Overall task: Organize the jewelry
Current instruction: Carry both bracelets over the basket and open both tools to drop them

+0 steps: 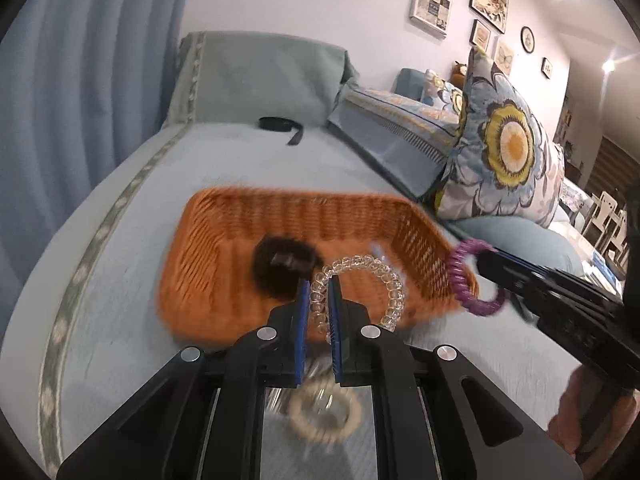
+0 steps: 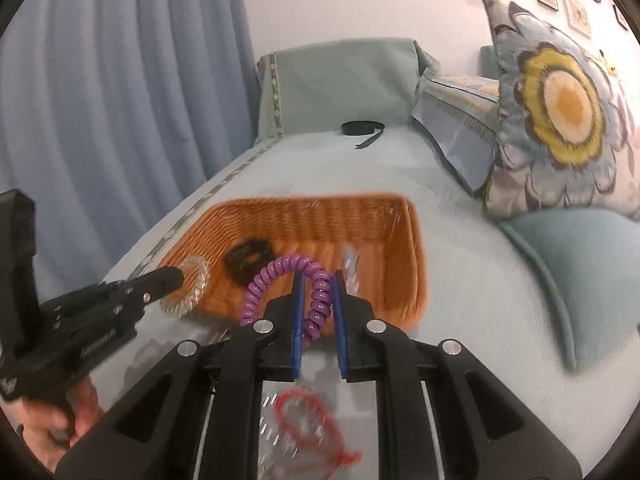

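An orange wicker basket (image 1: 208, 256) (image 2: 404, 248) sits on the pale blue sofa cover, with a dark fuzzy hair tie (image 1: 276, 268) (image 2: 248, 260) inside it. My left gripper (image 1: 320, 284) is shut on a clear spiral hair tie (image 1: 380, 280) and holds it above the basket's near side. My right gripper (image 2: 316, 280) is shut on a purple spiral hair tie (image 2: 276, 272), also lifted over the near rim. Each gripper shows in the other's view: the right one (image 1: 486, 258) with the purple coil (image 1: 460, 276), the left one (image 2: 176, 276) with the clear coil (image 2: 192, 292).
A beige ring-shaped tie (image 1: 324, 416) lies on the cover under the left gripper. A red string loop (image 2: 312, 424) lies under the right gripper. A black strap (image 1: 280, 125) rests far back. A floral cushion (image 1: 508, 148) and a plain blue cushion (image 2: 580, 276) stand to the right.
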Available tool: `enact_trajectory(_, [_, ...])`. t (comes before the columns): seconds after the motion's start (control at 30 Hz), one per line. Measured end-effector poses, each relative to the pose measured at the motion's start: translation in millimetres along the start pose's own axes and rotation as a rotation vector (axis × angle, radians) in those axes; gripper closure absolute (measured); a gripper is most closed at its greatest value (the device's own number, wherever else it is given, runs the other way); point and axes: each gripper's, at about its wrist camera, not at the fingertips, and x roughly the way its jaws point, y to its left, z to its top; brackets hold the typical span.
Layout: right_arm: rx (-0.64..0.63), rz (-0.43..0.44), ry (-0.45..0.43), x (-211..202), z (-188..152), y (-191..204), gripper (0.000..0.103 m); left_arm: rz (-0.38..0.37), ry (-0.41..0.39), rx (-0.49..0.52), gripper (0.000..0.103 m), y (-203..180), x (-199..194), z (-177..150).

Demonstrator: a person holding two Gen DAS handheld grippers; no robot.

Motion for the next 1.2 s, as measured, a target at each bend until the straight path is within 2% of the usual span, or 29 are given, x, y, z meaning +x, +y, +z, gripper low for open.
enact_trajectory(0.17, [0.025,-0.006,0.079,51,31,-15,0.092,0.016,0.034,0.043,0.096,-14,40,18])
enact_trajectory(0.33, [0.017,-0.027,0.186,96,32,-19,0.092,0.033,0.083,0.060,0.096,-14,74,19])
enact_trajectory(0.47, [0.011,-0.038,0.237,113,27,-21,0.092,0.038,0.105,0.074,0.096,-15,86,15])
enact_trajectory(0.67, [-0.009,-0.042,0.250,115,20,-16,0.091,0.051,0.124,0.093,0.094,-18,94,8])
enact_trajectory(0.8, [0.019,-0.028,0.251,110,22,-20,0.091,0.033,0.107,0.097,0.089,-18,82,7])
enact_trajectory(0.87, [0.037,-0.011,0.243,103,23,-24,0.091,0.021,0.088,0.100,0.079,-20,72,7])
enact_trajectory(0.9, [0.045,-0.003,0.239,100,23,-25,0.091,0.015,0.079,0.098,0.077,-20,66,8])
enact_trajectory(1.2, [0.068,0.060,0.154,29,17,-24,0.091,-0.071,-0.047,0.025,0.074,-14,-20,14])
